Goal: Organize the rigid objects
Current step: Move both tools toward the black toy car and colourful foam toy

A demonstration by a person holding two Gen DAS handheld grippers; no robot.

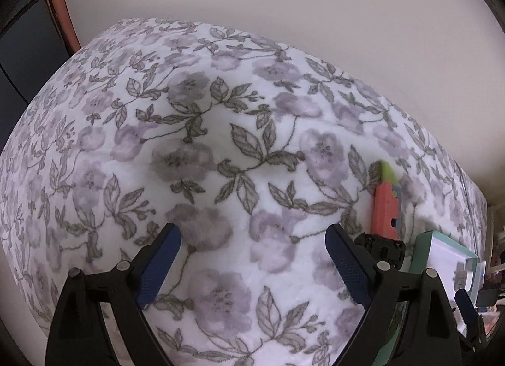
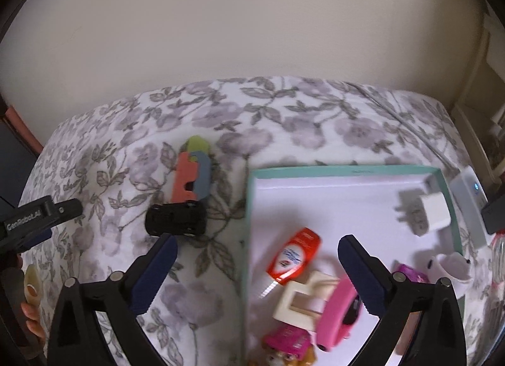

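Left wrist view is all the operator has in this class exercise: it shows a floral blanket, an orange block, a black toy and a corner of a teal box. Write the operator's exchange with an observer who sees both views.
Operator: What is in the teal box?
Observer: The shallow teal cardboard box holds a red and white squeeze tube, a white plug adapter, a cream rectangular clip and a pink plastic toy.
Operator: Is the right gripper holding anything?
Observer: No. The right gripper hangs open over the box's left edge.
Operator: What is the black toy?
Observer: A small black toy car, on the floral blanket just left of the box, below the orange block.
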